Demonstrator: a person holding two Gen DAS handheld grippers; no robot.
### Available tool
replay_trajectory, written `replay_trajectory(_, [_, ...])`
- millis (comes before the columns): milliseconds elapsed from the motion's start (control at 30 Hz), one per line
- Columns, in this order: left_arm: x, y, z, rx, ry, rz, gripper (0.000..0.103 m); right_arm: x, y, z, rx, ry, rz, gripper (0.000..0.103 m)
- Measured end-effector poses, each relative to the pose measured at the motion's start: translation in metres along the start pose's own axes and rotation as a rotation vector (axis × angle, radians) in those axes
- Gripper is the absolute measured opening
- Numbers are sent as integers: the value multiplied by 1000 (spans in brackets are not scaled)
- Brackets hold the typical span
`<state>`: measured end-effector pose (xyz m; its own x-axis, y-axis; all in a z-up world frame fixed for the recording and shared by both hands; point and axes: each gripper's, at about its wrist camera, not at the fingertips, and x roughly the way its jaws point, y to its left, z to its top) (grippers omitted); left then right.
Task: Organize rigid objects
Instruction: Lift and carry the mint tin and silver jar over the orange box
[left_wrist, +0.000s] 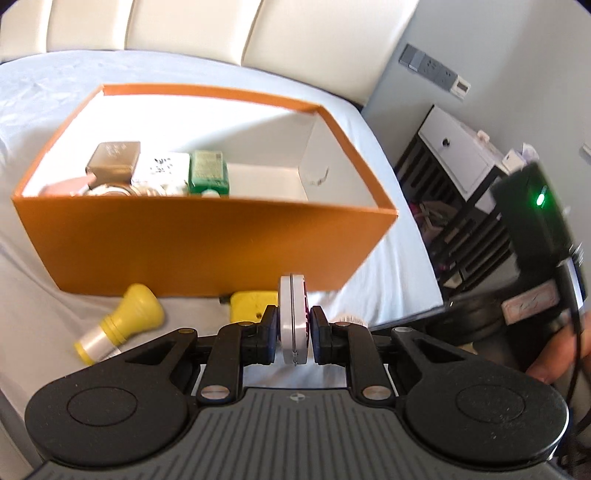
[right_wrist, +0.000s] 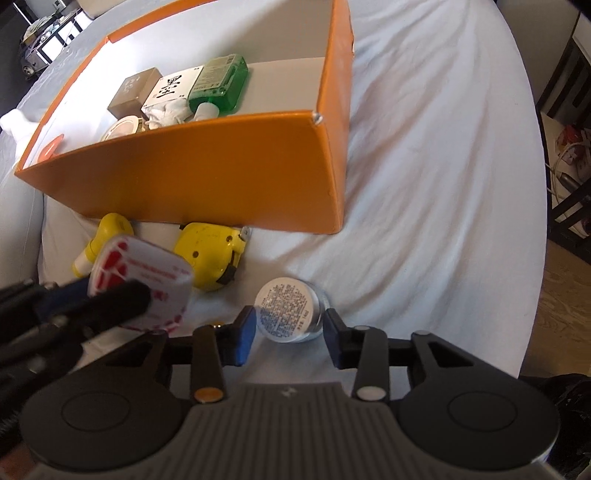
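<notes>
My left gripper (left_wrist: 293, 325) is shut on a flat white tin with red print (left_wrist: 292, 314), held on edge above the bed; the same tin (right_wrist: 147, 266) shows at the left of the right wrist view. My right gripper (right_wrist: 290, 326) points steeply down, its blue pads against both sides of a small round jar with a white printed label (right_wrist: 286, 306) that lies on the sheet. An open orange box (left_wrist: 184, 240) (right_wrist: 203, 166) stands just beyond. Inside it are a green bottle (right_wrist: 221, 83), a white carton (right_wrist: 173, 86) and a brown carton (right_wrist: 131, 92).
A yellow tape measure (right_wrist: 207, 254) (left_wrist: 251, 301) and a yellow knob-topped bottle (left_wrist: 125, 317) (right_wrist: 107, 229) lie on the white sheet (right_wrist: 424, 184) against the box's near wall. The bed's edge drops to the right, beside a black-and-white shelf unit (left_wrist: 461, 166). A padded headboard (left_wrist: 221, 29) stands behind.
</notes>
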<state>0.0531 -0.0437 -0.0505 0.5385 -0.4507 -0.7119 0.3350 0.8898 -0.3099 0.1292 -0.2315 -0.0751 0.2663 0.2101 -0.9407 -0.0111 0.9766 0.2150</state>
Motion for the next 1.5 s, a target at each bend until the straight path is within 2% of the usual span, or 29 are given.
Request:
replay_trajectory(33, [-3,1,2,0,-9,-2,20,0,0,0,1,0,0,39])
replay_trajectory(67, [-7,1,5,-1,-20,-6,20,-1,-2,1,3,0,3,34])
replay_trajectory(100, [-10,2,7,-3,-33,-10,20,-3,-2,1,4,-2,3,24])
replay_trajectory(133, [-14,3,11,-4,-47,-12,20,-5,-2,1,5,-8,9,22])
replay_trajectory(200, [-21,4,17,-4,-76,-10,20,-12,0,2,2,-25,27,3])
replay_trajectory(233, [-24,4,21,-7,-89,-6,20,-15,1,3,-7,-37,28,1])
replay_trajectory(267, [-27,5,24,-11,-100,-3,20,-18,3,3,-19,-52,21,2])
replay_trajectory(333, [-33,7,31,-16,-118,-3,20,-18,4,3,-30,-59,2,11])
replay_trajectory(367, [-35,7,32,-15,-125,-3,20,-17,4,4,-31,-57,-6,21])
replay_trajectory(400, [-37,7,33,-12,-131,-2,20,-15,4,4,-40,-49,-10,38])
replay_trajectory(433, [-38,7,33,-9,-135,1,20,-13,4,3,-49,-42,-9,41])
replay_trajectory(633, [-38,7,33,-3,-138,11,20,8,7,0,-89,15,-59,39])
replay_trajectory(733, [-42,10,37,-5,-151,12,20,8,10,0,-96,7,-69,37])
replay_trajectory(767, [-43,12,39,-1,-157,13,20,4,10,0,-92,0,-59,32])
replay_trajectory(800, [-45,13,41,4,-164,14,20,-1,11,1,-87,-9,-45,22])
replay_trajectory(833, [-47,14,45,10,-171,17,20,-7,13,2,-88,-19,-35,1])
replay_trajectory(933, [-50,20,57,15,-193,25,20,-31,20,2,-103,-70,32,0])
replay_trajectory(1033, [-49,26,68,-4,-205,36,20,-46,31,7,-152,-134,25,0])
replay_trajectory(1133, [-50,25,73,8,-218,34,20,-40,30,14,-171,-135,1,10])
replay_trajectory(1200, [-49,24,73,17,-216,24,20,-31,29,16,-187,-106,-22,36])
replay_trajectory(1367, [-41,29,76,26,-200,29,20,-5,34,14,-242,-24,-50,47])
replay_trajectory(1433, [-37,33,81,22,-196,34,20,4,37,10,-269,4,-70,46])
replay_trajectory(1500, [-34,37,85,18,-197,35,20,13,38,7,-288,24,-88,40])
